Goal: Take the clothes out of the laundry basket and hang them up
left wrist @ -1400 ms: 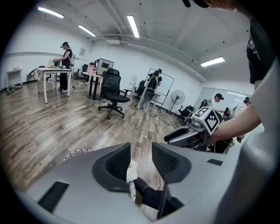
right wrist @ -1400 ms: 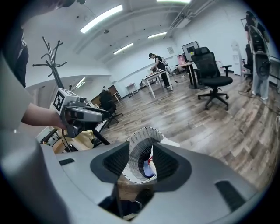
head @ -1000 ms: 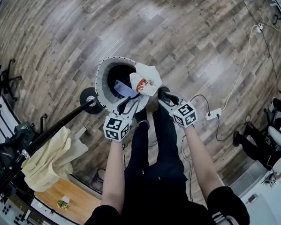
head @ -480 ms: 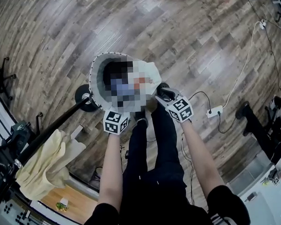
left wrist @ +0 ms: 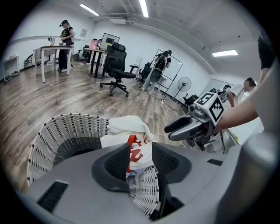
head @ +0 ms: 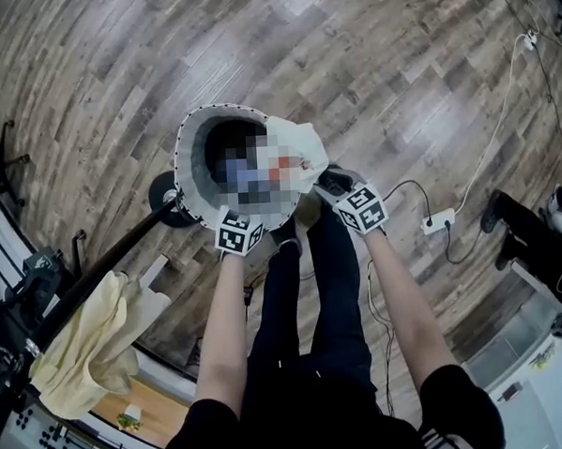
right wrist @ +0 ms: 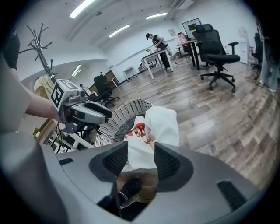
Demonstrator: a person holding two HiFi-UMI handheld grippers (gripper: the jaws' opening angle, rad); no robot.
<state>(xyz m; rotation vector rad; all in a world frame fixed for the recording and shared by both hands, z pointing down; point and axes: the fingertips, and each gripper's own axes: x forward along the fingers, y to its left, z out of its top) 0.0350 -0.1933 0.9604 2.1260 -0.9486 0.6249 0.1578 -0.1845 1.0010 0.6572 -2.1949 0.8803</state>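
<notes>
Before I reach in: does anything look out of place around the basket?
Yes: the white garment with red print is draped over the rim of the laundry basket, partly outside rather than down inside. Nothing looks spilled or damaged.

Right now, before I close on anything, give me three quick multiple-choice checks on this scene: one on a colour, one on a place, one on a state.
1. What colour is the cloth hanging on the rack?
A blue; B black; C pale yellow.
2. Where does the white garment with red print lie?
A hanging on the rack; B draped over the rim of the laundry basket; C bunched at the basket's bottom.
3. How do the jaws of the left gripper stand?
A apart; B shut tight; C clamped on the basket's rim.

Answers: 1 C, the head view shows it pale yellow. 2 B, both gripper views show it hanging over the rim. 3 A, the left gripper view shows a clear gap between them.
</notes>
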